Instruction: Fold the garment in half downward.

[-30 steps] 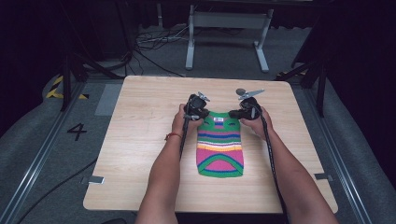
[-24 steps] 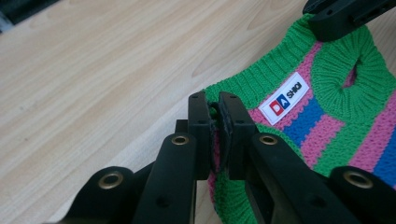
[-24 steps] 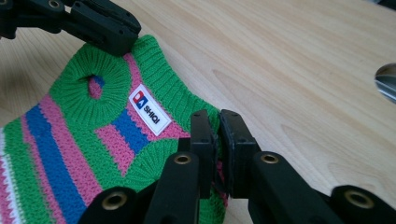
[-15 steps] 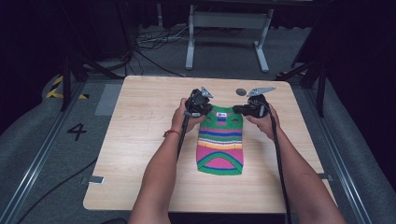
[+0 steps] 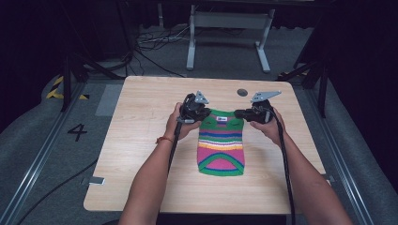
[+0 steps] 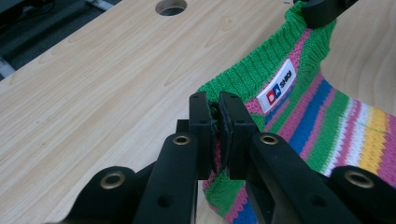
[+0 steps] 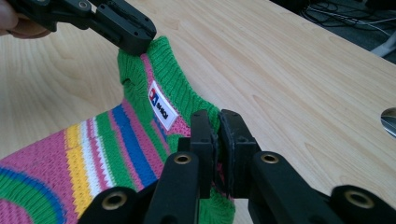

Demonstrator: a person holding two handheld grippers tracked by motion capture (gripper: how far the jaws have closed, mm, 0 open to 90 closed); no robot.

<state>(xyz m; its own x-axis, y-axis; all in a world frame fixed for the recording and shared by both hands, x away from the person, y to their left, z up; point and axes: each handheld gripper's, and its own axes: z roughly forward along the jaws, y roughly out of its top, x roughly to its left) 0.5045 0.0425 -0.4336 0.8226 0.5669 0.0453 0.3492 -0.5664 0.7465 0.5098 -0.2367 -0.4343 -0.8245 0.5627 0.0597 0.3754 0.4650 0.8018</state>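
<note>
A small knitted sweater [image 5: 220,145] with pink, green, blue and yellow stripes lies flat at the middle of the wooden table [image 5: 141,140]. My left gripper [image 5: 202,114] is shut on the left corner of its green ribbed top edge. My right gripper [image 5: 239,113] is shut on the right corner. In the left gripper view the jaws [image 6: 215,121] pinch the green rib beside a white label [image 6: 279,86], with the other gripper [image 6: 322,9] at the far corner. In the right gripper view the jaws [image 7: 215,135] clamp the rib near the label [image 7: 162,105].
A round hole [image 5: 242,92] is cut in the table just beyond the sweater. Bare wood lies to the left and right of the sweater. Past the far edge, on the floor, stand a metal frame [image 5: 230,21] and loose cables [image 5: 150,44].
The right gripper has shifted slightly right and the hands have moved a little, spreading the sweater's top edge. Both grippers stay shut on it, and the sweater's body has hardly moved.
</note>
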